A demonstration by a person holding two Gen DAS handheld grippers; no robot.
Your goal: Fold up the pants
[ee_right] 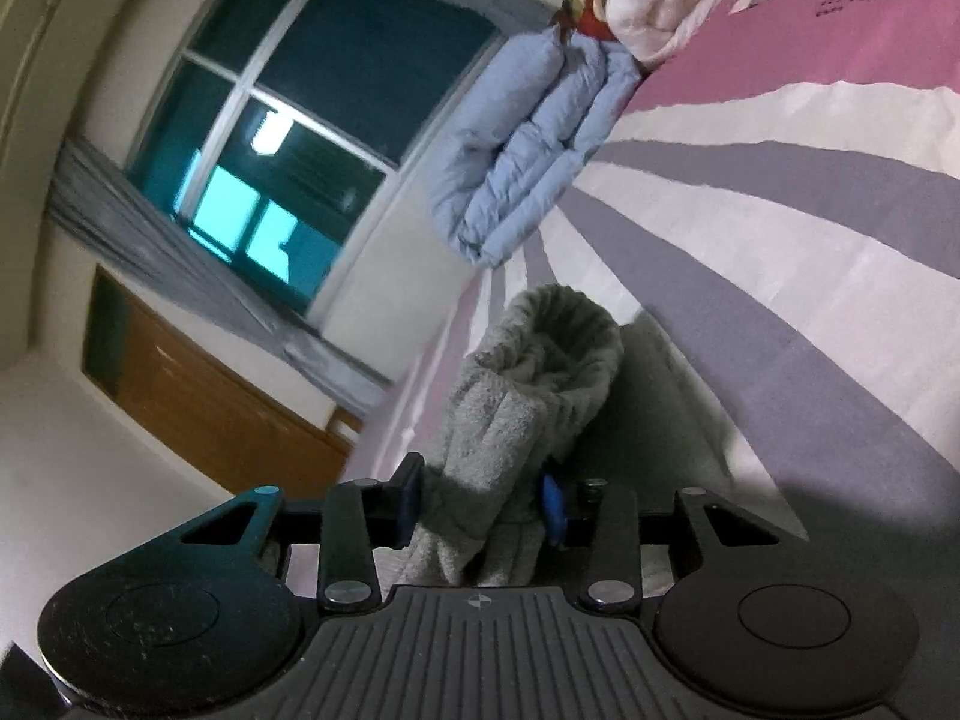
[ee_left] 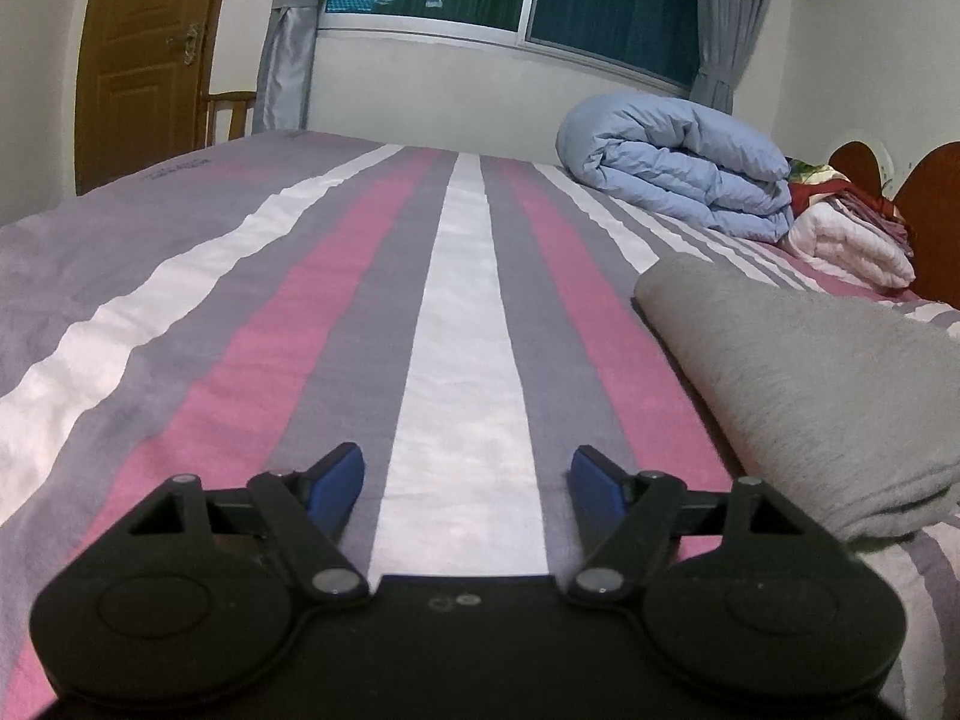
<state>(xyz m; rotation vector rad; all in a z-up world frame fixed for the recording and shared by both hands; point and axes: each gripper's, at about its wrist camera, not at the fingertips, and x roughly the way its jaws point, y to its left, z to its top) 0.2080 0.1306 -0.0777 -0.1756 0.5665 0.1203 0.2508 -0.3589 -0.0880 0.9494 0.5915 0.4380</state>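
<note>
Grey pants (ee_right: 528, 396): bunched fold pinched between right tongs (ee_right: 483, 504); on striped bed (ee_left: 462, 324), at two o'clock of spread, empty left tongs (ee_left: 467, 474).

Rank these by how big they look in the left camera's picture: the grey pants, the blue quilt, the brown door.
1. grey pants, though they lie nearest the camera, which inflates them.
2. blue quilt and brown door: too alike in the picture to rank.

Open striped bedspread (ee_left: 468, 300) ahead; gray pants (ee_left: 810, 390) right, blue duvet (ee_left: 678, 180) beyond.
</note>
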